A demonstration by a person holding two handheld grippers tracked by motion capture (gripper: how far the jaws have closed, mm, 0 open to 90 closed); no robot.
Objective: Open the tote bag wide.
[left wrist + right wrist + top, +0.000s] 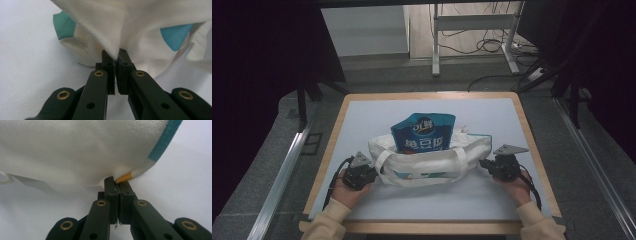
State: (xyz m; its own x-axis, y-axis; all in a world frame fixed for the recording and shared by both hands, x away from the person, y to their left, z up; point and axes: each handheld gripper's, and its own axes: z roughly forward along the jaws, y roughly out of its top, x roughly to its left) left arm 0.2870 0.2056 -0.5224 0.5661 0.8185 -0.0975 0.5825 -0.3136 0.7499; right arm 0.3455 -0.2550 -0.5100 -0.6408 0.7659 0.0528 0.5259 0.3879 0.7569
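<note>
High view: white tote (pixel 427 162) lying mid-table (pixel 362 107), blue pouch (pixel 424 132) sticking out of its mouth. Left gripper (pixel 373 171) clamped shut on tote's left edge (pixel 117 37); right gripper (pixel 484 163) pinched shut on its right edge (pixel 75 152).

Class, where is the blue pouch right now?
In the high view, the blue pouch stands in the white bag at mid-table, between both tools.

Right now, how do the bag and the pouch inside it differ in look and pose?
The bag is white cloth with straps, slumped low on the table; the pouch is glossy blue with white lettering. The pouch stands upright, its top above the bag's rim. The bag is pinched at both ends by the left hand-held gripper and right hand-held gripper; the pouch is untouched.
</note>
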